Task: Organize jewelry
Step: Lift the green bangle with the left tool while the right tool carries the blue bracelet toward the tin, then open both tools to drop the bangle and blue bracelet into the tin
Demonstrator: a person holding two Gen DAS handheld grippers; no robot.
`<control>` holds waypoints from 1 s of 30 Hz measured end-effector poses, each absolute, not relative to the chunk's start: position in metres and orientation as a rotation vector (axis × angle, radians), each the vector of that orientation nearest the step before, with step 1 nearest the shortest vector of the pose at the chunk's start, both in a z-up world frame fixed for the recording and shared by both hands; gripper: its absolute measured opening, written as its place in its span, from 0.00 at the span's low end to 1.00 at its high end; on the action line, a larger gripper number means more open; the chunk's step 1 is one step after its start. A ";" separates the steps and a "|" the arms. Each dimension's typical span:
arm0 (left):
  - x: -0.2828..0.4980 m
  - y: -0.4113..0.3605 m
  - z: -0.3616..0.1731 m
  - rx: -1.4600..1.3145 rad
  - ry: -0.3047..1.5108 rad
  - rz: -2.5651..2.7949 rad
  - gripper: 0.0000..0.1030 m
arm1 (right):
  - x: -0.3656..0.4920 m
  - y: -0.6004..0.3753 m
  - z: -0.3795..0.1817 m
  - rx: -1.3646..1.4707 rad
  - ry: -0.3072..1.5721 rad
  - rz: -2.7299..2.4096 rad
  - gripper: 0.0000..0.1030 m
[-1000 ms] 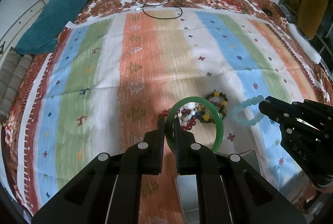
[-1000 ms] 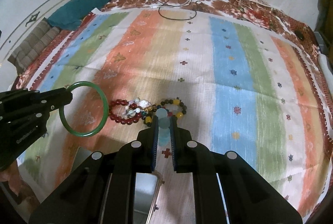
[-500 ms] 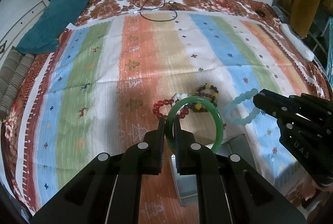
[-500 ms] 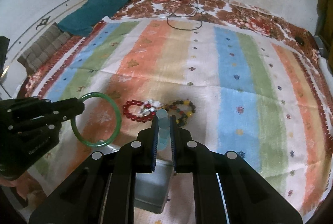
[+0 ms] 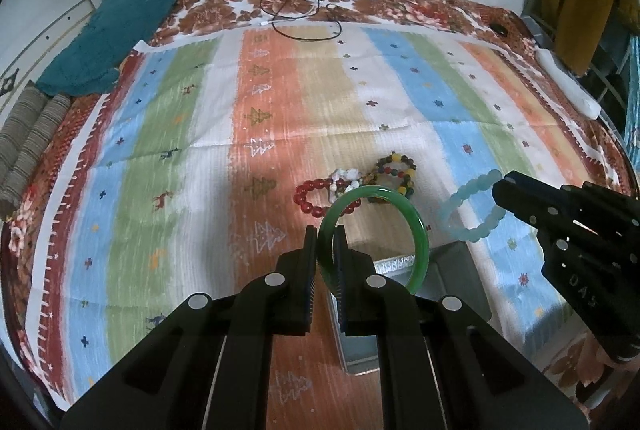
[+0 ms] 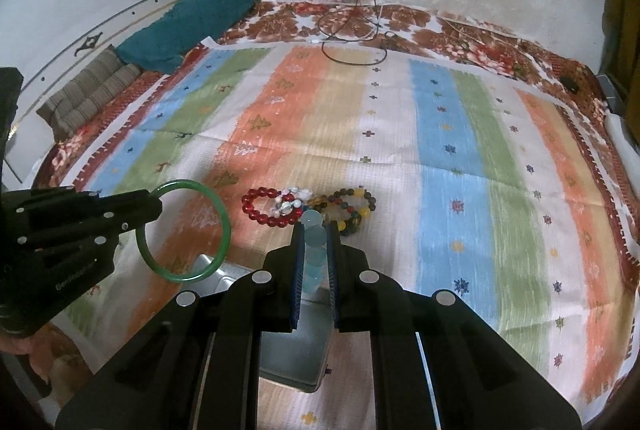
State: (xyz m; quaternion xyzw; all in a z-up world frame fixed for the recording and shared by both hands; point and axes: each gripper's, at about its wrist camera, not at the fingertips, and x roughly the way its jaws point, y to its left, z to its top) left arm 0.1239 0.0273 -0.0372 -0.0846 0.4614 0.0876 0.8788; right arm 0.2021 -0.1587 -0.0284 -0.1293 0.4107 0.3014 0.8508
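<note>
Bangle upright in left gripper

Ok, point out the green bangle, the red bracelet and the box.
green bangle (image 5: pixel 419 230), left wrist view, right side of ring.
red bracelet (image 6: pixel 256 216), right wrist view, lower-left beads.
box (image 6: pixel 294 358), right wrist view, inner floor.

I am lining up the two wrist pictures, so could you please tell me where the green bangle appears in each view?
Left wrist view: the green bangle sits low at centre, clamped in the left gripper.
Right wrist view: the green bangle is at lower left, held out by the left gripper.
Shared landmark: the red bead bracelet on the striped cloth.
</note>
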 end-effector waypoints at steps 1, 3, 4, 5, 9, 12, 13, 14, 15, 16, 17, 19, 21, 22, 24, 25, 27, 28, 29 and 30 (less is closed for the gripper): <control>0.122 0.027 -0.037 -0.176 0.961 0.182 0.08 | 0.200 -0.160 -0.028 -0.269 0.863 0.635 0.11; 0.119 0.026 -0.037 -0.176 0.959 0.183 0.08 | 0.197 -0.161 -0.028 -0.269 0.859 0.636 0.11; 0.117 0.025 -0.037 -0.175 0.957 0.184 0.08 | 0.195 -0.162 -0.027 -0.271 0.857 0.636 0.11; 0.115 0.024 -0.037 -0.175 0.956 0.184 0.08 | 0.193 -0.163 -0.027 -0.270 0.854 0.636 0.11; 0.110 0.021 -0.038 -0.169 0.956 0.182 0.08 | 0.185 -0.168 -0.026 -0.257 0.853 0.645 0.11; 0.105 0.017 -0.038 -0.159 0.956 0.180 0.08 | 0.179 -0.172 -0.026 -0.254 0.848 0.652 0.11; 0.105 0.016 -0.038 -0.157 0.956 0.179 0.08 | 0.177 -0.172 -0.026 -0.256 0.846 0.655 0.11; 0.104 0.015 -0.038 -0.154 0.955 0.179 0.08 | 0.175 -0.173 -0.026 -0.257 0.845 0.656 0.11; 0.103 0.014 -0.038 -0.152 0.955 0.179 0.08 | 0.173 -0.174 -0.026 -0.257 0.843 0.657 0.11; 0.102 0.014 -0.038 -0.153 0.954 0.178 0.08 | 0.172 -0.174 -0.026 -0.257 0.844 0.660 0.11; 0.102 0.013 -0.038 -0.154 0.954 0.177 0.08 | 0.170 -0.174 -0.026 -0.257 0.844 0.663 0.11; 0.100 0.011 -0.040 -0.152 0.955 0.177 0.08 | 0.167 -0.175 -0.026 -0.261 0.843 0.669 0.11; 0.100 0.009 -0.041 -0.146 0.959 0.177 0.08 | 0.164 -0.176 -0.027 -0.262 0.848 0.679 0.11; 0.100 0.008 -0.041 -0.145 0.961 0.174 0.08 | 0.163 -0.176 -0.027 -0.260 0.851 0.683 0.11; 0.100 0.007 -0.042 -0.144 0.964 0.173 0.08 | 0.161 -0.176 -0.028 -0.258 0.857 0.690 0.11; 0.100 0.006 -0.042 -0.144 0.967 0.171 0.08 | 0.161 -0.176 -0.028 -0.259 0.861 0.694 0.11; 0.102 0.007 -0.046 -0.157 0.998 0.164 0.10 | 0.161 -0.177 -0.030 -0.257 0.878 0.683 0.12; 0.103 0.008 -0.048 -0.161 1.008 0.171 0.20 | 0.163 -0.177 -0.031 -0.255 0.885 0.674 0.12; 0.103 0.008 -0.048 -0.160 1.010 0.178 0.30 | 0.164 -0.177 -0.031 -0.256 0.891 0.667 0.13; 0.102 0.009 -0.048 -0.157 1.006 0.183 0.31 | 0.166 -0.178 -0.032 -0.258 0.897 0.656 0.16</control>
